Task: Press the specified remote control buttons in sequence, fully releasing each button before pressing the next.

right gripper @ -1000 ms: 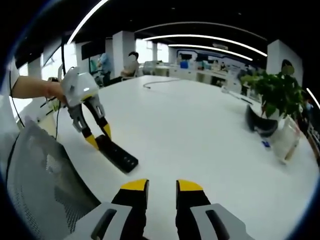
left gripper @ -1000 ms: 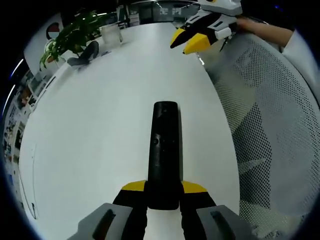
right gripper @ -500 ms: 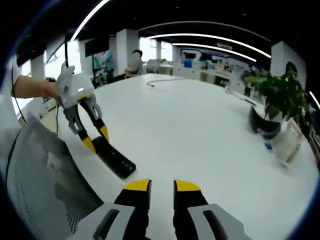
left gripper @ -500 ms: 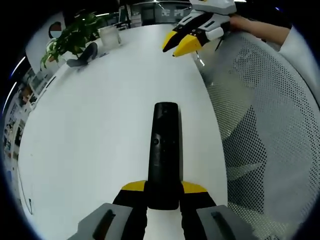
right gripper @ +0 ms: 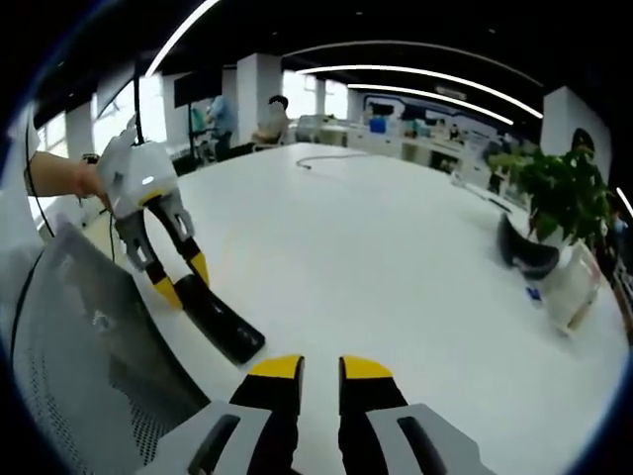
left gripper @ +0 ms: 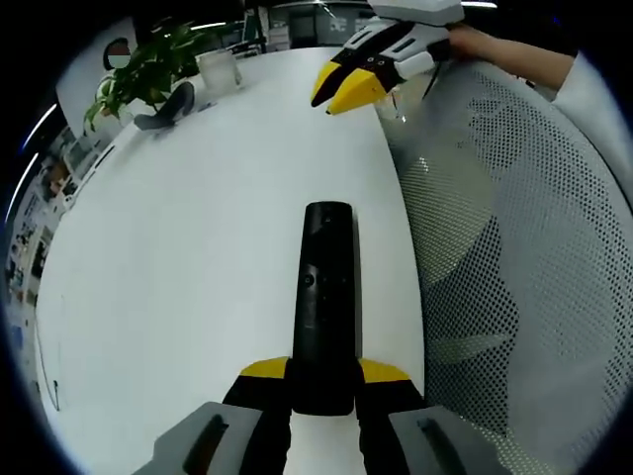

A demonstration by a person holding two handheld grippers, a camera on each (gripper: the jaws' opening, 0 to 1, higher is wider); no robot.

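Left gripper view: black remote control (left gripper: 327, 297) lies lengthwise on the white table (left gripper: 188, 247), its near end clamped between the yellow-tipped jaws of the left gripper (left gripper: 324, 381), its far end pointing away along the tabletop near the table's right edge. Small buttons show on its upper face; which ones cannot be told. Beyond it, at top, the right gripper (left gripper: 336, 91) hangs above the table, jaws narrow with nothing between them, held by a hand (left gripper: 485, 45). A white mesh chair back (left gripper: 514, 257) sits just beside the table edge. Far corner: potted plant (left gripper: 148, 69), dark curved object (left gripper: 170, 107), clear container (left gripper: 220, 69). Right gripper view: own jaws (right gripper: 319, 371) nearly together, empty, over bare table. To the left, the left gripper (right gripper: 183, 282) grips the remote's end; the remote (right gripper: 223, 327) rests flat at the table edge.
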